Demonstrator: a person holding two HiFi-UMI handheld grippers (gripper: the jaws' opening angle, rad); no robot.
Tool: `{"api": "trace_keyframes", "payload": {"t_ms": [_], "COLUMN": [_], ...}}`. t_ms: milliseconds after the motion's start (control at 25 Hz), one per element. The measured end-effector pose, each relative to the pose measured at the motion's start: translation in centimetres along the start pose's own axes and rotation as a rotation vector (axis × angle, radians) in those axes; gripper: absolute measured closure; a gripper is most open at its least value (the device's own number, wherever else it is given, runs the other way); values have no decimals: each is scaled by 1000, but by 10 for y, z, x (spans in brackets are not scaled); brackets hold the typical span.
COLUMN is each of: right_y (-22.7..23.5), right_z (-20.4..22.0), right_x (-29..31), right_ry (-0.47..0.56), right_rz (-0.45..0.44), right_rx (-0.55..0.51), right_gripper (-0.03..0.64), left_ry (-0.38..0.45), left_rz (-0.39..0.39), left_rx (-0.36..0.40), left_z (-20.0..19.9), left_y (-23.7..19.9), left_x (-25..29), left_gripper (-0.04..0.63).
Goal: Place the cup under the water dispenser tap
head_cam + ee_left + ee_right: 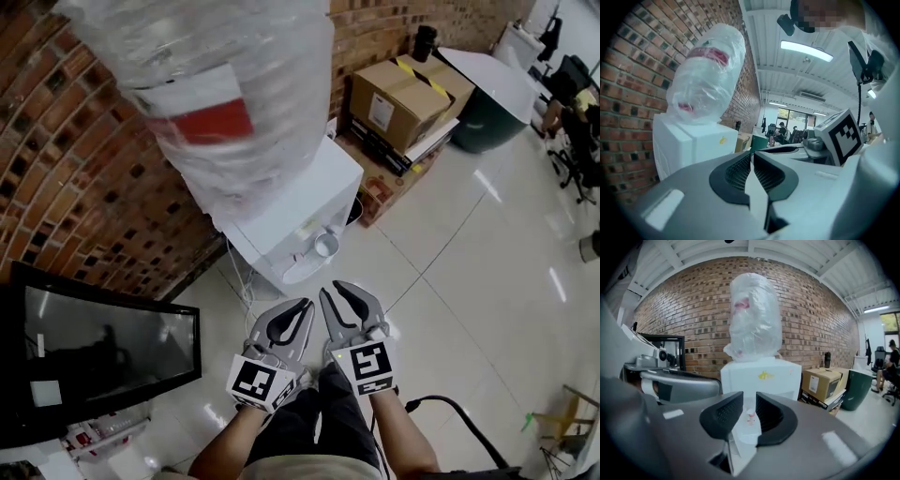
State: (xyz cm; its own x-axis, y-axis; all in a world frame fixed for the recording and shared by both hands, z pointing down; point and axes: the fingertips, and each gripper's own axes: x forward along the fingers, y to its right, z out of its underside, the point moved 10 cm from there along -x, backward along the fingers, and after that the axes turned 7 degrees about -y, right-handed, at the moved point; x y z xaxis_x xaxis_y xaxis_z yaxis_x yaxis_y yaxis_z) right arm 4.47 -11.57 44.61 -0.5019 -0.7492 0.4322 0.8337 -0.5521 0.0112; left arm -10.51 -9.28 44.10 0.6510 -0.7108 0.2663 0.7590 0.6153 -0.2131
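Note:
The white water dispenser (305,192) stands against the brick wall with a plastic-wrapped bottle (225,84) on top. A small white cup (325,245) sits upright in its tap recess, on the drip tray. Both grippers hang side by side in front of the dispenser, away from the cup. My left gripper (302,309) has its jaw tips together and holds nothing; the left gripper view shows the pads meeting (752,157). My right gripper (333,291) points at the dispenser (761,378). Its jaws (749,399) stand a narrow gap apart with nothing between them.
Cardboard boxes (403,98) are stacked right of the dispenser, with a dark green bin (487,117) and a white table (497,75) beyond. A black screen (94,352) leans on the wall at left. A cable (459,417) lies on the tiled floor at right.

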Motion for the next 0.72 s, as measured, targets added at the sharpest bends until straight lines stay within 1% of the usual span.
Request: {"api": "trace_keyframes", "payload": {"t_ms": [160,320,520,640,720], "right_y": [-17,-32,-51,-63,-71], "right_z": [-34,-60,-70,-72,-72], "right_x": [-30,-59,-86,-103,-114], "right_ry": [50,77,78,84,87], "right_rz": [-9,-14,-30,-32,-29], "right_rx": [-39,-69,-99,-93,-95], "right_gripper": [559,610,611,611,611], "left_ry": [31,58,101,130,145], "left_rz": [10,19,44,69,72], "left_rx": [-8,-7,5,28,24], "left_z": [-18,-34,-57,-62,-64], "left_y": [12,23,40,53,60], "left_x": [-20,-37,-59,-74,-85], "left_gripper": [581,583,589,595,595]}}
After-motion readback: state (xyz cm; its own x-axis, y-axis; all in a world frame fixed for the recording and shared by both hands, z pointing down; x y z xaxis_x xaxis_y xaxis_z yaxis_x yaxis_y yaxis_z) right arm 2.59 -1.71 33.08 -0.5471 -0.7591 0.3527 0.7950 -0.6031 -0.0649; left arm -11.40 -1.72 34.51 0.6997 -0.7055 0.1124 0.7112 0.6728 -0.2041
